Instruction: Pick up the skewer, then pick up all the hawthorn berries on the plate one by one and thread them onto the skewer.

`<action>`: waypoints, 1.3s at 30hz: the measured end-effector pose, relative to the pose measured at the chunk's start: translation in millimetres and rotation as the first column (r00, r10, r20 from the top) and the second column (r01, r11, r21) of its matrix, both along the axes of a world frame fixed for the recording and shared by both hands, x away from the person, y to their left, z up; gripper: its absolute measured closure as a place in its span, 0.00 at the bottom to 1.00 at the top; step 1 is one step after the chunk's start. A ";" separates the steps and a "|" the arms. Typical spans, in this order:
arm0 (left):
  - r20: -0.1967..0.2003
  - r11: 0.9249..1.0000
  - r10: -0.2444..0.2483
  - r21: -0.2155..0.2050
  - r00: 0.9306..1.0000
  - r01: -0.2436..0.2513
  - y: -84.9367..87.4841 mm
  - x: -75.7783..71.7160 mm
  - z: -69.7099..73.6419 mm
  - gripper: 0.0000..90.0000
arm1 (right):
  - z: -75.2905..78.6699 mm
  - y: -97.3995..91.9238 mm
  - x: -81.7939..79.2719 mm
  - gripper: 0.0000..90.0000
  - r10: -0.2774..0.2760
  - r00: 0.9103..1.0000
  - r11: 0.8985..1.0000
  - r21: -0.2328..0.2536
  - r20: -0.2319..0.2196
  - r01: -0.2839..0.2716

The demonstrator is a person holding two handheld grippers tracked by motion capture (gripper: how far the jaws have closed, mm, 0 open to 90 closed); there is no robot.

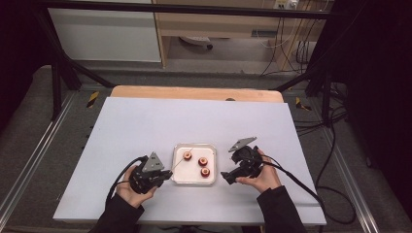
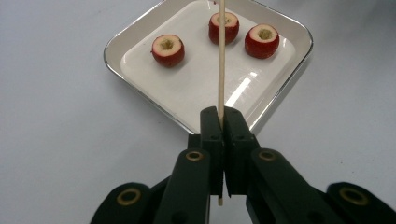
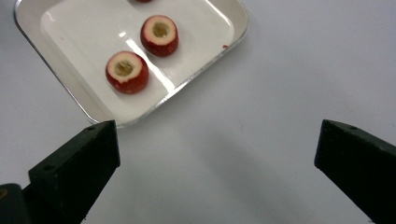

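A white table [image 1: 145,126] carries a white tray [image 1: 179,178] holding three cored red fruits [image 2: 167,49]. At the tray's left edge, the left gripper [image 2: 221,122] pinches a thin wooden skewer [image 2: 221,56] aimed over the fruits. Right of the tray, the right gripper [image 3: 217,154] is spread, empty. Unsteadied, a fruit could likely roll from the skewer's tip.
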State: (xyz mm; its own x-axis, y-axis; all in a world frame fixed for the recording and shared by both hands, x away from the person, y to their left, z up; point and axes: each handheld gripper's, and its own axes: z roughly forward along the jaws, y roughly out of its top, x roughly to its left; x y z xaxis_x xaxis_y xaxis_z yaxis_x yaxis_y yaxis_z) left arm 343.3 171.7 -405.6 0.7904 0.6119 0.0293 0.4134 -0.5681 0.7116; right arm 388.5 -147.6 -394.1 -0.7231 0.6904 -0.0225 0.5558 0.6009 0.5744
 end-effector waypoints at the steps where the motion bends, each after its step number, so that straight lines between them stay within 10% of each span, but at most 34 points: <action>1: -0.003 1.000 0.000 -0.004 1.000 0.000 0.8 0.3 -0.6 0.98 | 0.6 1.6 0.7 0.01 0.002 1.000 1.000 0.006 -0.005 -0.002; 23: 0.010 0.999 0.015 -0.052 1.000 -0.015 10.2 2.3 -2.9 0.98 | 3.4 44.4 22.2 0.04 0.018 0.995 1.000 -0.012 -0.097 -0.020; 39: -0.004 0.998 0.026 -0.053 1.000 -0.026 12.1 5.1 -5.3 0.98 | -4.9 77.7 33.8 0.32 0.089 0.961 0.992 -0.062 -0.260 -0.108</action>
